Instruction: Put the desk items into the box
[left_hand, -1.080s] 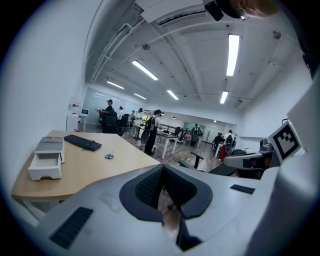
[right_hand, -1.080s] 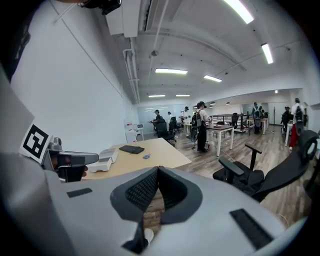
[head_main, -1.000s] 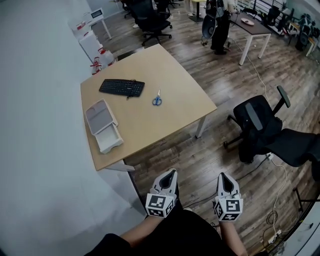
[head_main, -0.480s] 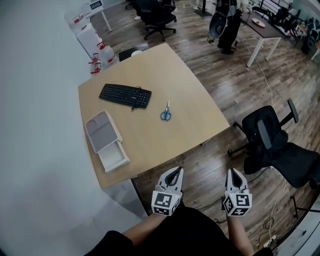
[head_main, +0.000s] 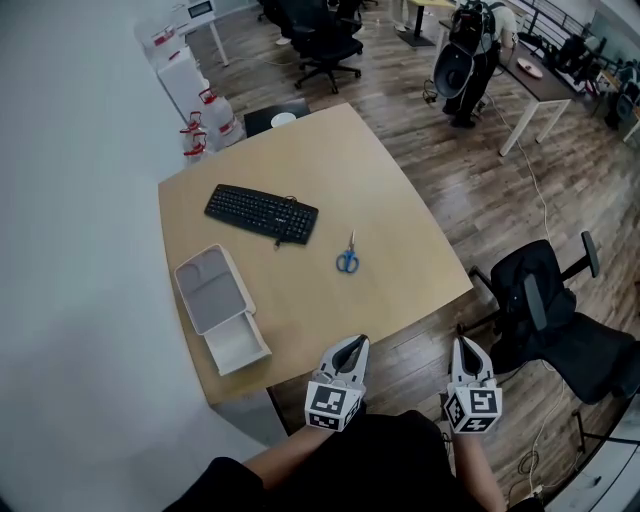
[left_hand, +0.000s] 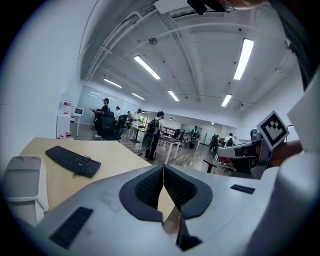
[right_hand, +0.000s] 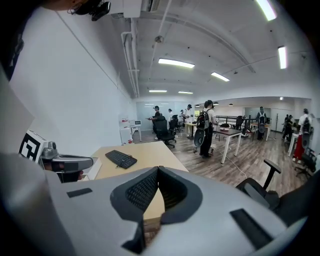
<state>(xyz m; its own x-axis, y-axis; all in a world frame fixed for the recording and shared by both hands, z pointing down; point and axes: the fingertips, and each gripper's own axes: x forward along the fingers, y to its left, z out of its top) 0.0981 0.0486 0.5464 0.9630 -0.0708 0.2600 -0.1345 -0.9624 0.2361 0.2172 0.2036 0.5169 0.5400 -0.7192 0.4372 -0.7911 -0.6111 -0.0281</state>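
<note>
A wooden desk (head_main: 380, 190) carries a black keyboard (head_main: 261, 214), blue-handled scissors (head_main: 347, 260) and an open grey-white box (head_main: 222, 311) with its lid folded back, near the left edge. My left gripper (head_main: 359, 343) hangs shut and empty just off the desk's near edge. My right gripper (head_main: 461, 345) is shut and empty too, over the wood floor to the right. In the left gripper view the keyboard (left_hand: 73, 160) and the box (left_hand: 24, 180) lie ahead. In the right gripper view the keyboard (right_hand: 120, 158) lies on the desk (right_hand: 145, 155).
A black office chair (head_main: 545, 310) stands right of the desk. Water bottles (head_main: 210, 115) and a white cabinet (head_main: 185, 80) stand beyond the far corner. A person (head_main: 475, 60) stands by a white table (head_main: 535, 85) at the back. A grey wall runs along the left.
The view has moved toward the desk: keyboard, scissors and box sit lower in the head view. Both grippers stay shut and now lie closer to the desk's near edge.
</note>
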